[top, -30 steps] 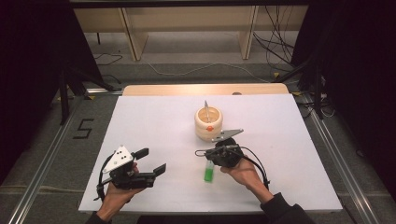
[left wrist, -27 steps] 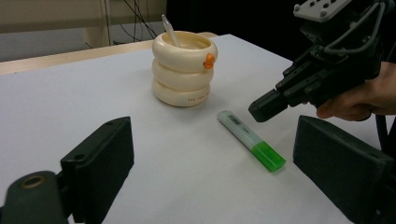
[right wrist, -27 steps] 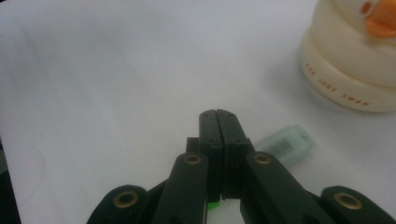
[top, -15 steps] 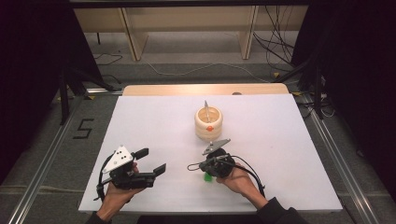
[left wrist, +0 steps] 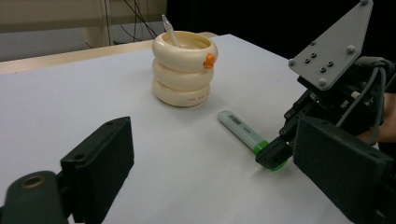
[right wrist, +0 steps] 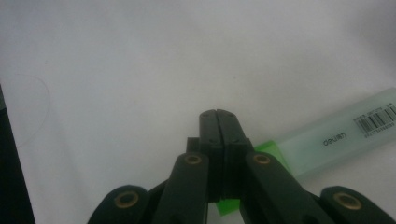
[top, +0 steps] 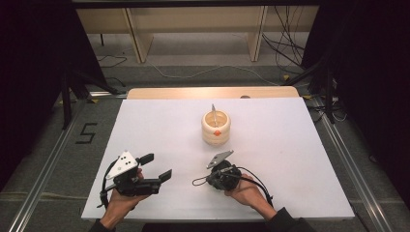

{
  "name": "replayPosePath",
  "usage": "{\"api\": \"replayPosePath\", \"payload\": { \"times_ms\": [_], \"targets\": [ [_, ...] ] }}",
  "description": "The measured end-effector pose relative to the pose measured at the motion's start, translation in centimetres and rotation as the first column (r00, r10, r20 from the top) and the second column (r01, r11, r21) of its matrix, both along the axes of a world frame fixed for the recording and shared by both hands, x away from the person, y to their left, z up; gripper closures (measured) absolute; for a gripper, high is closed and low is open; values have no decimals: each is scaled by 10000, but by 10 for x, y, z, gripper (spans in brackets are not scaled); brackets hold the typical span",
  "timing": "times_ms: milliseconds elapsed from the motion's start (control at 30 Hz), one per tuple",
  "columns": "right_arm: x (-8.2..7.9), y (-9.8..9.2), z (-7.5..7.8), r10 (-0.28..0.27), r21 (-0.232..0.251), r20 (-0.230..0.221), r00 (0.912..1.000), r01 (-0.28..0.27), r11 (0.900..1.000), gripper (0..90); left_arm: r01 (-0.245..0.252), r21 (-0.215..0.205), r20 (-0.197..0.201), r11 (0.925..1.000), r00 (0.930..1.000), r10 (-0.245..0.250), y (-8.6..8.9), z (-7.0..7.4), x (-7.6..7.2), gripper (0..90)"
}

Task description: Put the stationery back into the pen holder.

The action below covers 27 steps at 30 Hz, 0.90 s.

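Right tool (right wrist: 217, 122): jaws pressed together, tips low over the white desk (top: 159, 125). I can't tell if they pinch the green cap or merely sit over it. Green highlighter (left wrist: 245, 132) lies flat on the desk, pale barrel pointing toward the cream ringed cup (left wrist: 184, 67), capped end under my right tool. Cup holds a slim stick and stands well apart. Left tool (left wrist: 205, 163): jaws wide apart, nothing between them, near the desk's front-left.

One white tabletop (top: 159, 125) carries one cream ringed holder (top: 215, 128), centre of the frame, with one pen (top: 212, 110) standing inside, and one green highlighter (left wrist: 245, 133). Two tools: left (top: 157, 166), right (right wrist: 217, 116).
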State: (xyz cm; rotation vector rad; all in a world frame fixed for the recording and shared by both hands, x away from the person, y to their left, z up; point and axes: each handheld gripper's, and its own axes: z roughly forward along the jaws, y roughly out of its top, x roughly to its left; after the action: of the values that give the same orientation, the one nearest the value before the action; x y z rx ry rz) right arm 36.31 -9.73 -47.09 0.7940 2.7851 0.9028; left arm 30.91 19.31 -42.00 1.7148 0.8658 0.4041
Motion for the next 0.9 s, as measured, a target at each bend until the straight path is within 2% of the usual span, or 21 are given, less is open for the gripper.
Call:
{"api": "replayPosePath", "payload": {
  "times_ms": [200, 433, 733, 900],
  "targets": [
    [-7, -3, -2, 156, -438, -32, 9999, -157, 9989, 900, 3, 16, 9, 10000, 10000, -3, 0, 0, 0, 119],
    [-10, -19, -3, 41, -523, -131, 9999, -48, 9986, 900, -5, 0, -3, 10000, 10000, 5, -1, 0, 0, 118],
    [-8, -45, 0, -613, -634, -258, 9978, 596, 9962, 900, -10, 2, -6, 10000, 10000, 10, -1, 0, 0, 119],
    [-4, -59, 2, -924, -621, -109, 9957, 916, 9939, 900, 3, 4, -10, 10000, 10000, -3, -1, 0, 0, 118]
  ]
}}
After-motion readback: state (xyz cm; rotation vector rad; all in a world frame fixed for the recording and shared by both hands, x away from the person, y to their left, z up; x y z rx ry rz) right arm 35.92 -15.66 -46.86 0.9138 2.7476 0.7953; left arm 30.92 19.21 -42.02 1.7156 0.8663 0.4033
